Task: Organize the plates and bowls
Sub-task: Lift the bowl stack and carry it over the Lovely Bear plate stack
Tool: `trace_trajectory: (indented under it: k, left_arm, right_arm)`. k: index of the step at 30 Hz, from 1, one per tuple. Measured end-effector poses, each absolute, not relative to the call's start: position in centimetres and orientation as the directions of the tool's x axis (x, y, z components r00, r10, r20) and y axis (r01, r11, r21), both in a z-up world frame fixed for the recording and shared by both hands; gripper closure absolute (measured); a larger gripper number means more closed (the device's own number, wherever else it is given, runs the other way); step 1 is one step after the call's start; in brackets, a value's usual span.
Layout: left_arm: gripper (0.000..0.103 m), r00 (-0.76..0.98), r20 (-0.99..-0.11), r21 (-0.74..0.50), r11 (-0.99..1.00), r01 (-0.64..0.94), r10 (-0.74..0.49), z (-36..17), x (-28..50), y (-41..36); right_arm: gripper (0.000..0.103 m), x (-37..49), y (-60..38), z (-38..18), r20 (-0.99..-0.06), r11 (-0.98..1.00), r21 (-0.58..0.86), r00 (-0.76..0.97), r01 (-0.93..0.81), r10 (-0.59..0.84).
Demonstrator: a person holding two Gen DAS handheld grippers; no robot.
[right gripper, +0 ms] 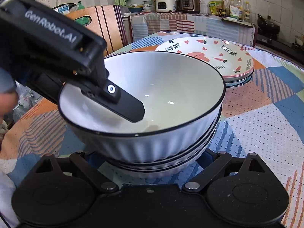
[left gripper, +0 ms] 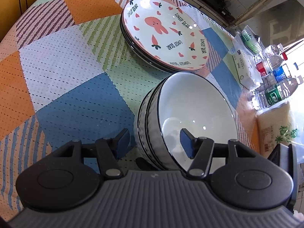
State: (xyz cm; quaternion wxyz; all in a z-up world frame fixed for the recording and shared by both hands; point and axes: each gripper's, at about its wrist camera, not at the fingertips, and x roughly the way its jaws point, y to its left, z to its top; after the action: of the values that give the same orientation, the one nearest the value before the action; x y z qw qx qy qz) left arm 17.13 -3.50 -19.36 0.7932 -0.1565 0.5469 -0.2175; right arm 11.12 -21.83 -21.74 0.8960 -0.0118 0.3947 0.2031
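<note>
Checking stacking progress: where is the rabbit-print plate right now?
The rabbit-print plate tops the plate stack on the patchwork tablecloth, just beyond the stacked white bowls; in the right wrist view it sits behind them, to the right.

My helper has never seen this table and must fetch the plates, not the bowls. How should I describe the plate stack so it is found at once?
On the round table's patchwork cloth, look just beyond the stack of ribbed white bowls. The plate stack sits there, low and flat. Its top plate shows a pink rabbit, carrots, hearts and the words LOVELY BEAR, while the bowls are plain inside.
</note>
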Motion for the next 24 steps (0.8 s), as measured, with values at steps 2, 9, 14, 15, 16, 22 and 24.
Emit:
trace_trajectory:
  k: [2,9,14,15,16,22,24]
  left_arm:
    - [0.049,0.307,-0.8,-0.483,0.857,0.18,-0.515,-19.7,17.1,-3.7]
    - [0.055,0.315,-0.806,-0.467,0.865,0.184,-0.502,-19.2,16.7,-3.8]
    - [0.056,0.317,-0.82,-0.424,0.878,0.223,-0.476,-18.3,15.9,-4.3]
    - [0.056,0.319,-0.821,-0.418,0.879,0.229,-0.474,-18.1,15.7,-4.3]
    - [0.056,0.319,-0.822,-0.412,0.879,0.238,-0.472,-17.9,15.5,-4.3]
    - [0.056,0.294,-0.832,-0.403,0.877,0.264,-0.471,-15.7,14.6,-4.7]
    - [0.056,0.292,-0.832,-0.398,0.875,0.275,-0.471,-14.8,14.3,-5.0]
  right_arm:
    - [0.005,11.2,-21.8,-21.8,-0.711,0.918,0.136,0.609,-0.372,0.352]
    - [0.006,10.5,-21.7,-22.0,-0.696,0.919,0.128,0.626,-0.374,0.351]
    - [0.006,9.6,-21.9,-21.7,-0.685,0.915,0.155,0.627,-0.372,0.371]
    - [0.006,9.4,-21.8,-21.6,-0.681,0.915,0.15,0.631,-0.375,0.371]
    - [0.006,9.2,-21.8,-21.5,-0.678,0.915,0.144,0.636,-0.378,0.369]
    - [0.006,8.0,-22.2,-19.7,-0.67,0.914,0.146,0.642,-0.378,0.372]
    - [0.006,7.6,-22.3,-19.0,-0.667,0.916,0.142,0.648,-0.374,0.368]
